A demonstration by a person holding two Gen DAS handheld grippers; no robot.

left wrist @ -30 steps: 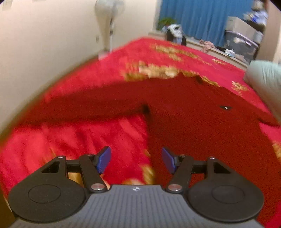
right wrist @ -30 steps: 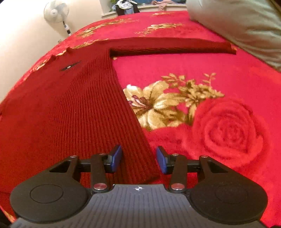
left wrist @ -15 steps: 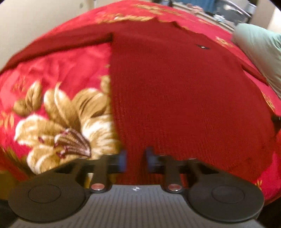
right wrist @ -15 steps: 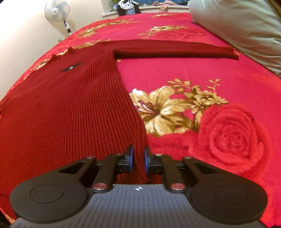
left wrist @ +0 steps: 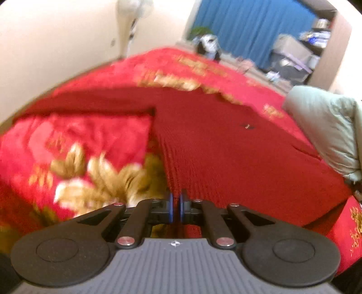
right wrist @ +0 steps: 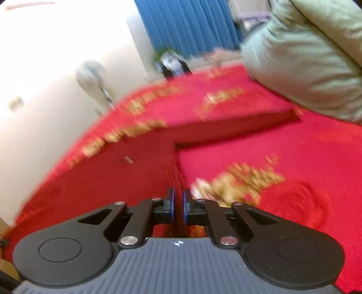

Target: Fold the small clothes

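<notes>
**Two hem corners pinched, sweater stretched up the bed**

Two corners of a dark red knit sweater (left wrist: 226,144) are caught at its near hem, one in each hand-held gripper. It lies on a red bedspread (left wrist: 95,135) with gold flowers, long axis running away from both cameras: hem nearest, neckline farthest. A small dark label (left wrist: 247,125) sits high on the chest. Its sleeves reach out sideways, across that axis; in the left wrist view one sleeve (left wrist: 90,101) stretches off to the left, and in the right wrist view the other sleeve (right wrist: 237,126) runs to the right, its cuff ending just short of a grey-green pillow (right wrist: 305,56).

Left hand-held gripper (left wrist: 176,209): fingers pressed together on the hem at the sweater's left side edge, knit rising between the blue pads. Right hand-held gripper (right wrist: 178,209): likewise clamped on the right side edge, ribbed fabric between its pads.

Beyond the bed stand a pale wall (left wrist: 56,45), a blurred fan (left wrist: 133,13) and a blue curtain (left wrist: 248,29). Both views are motion-blurred.
</notes>
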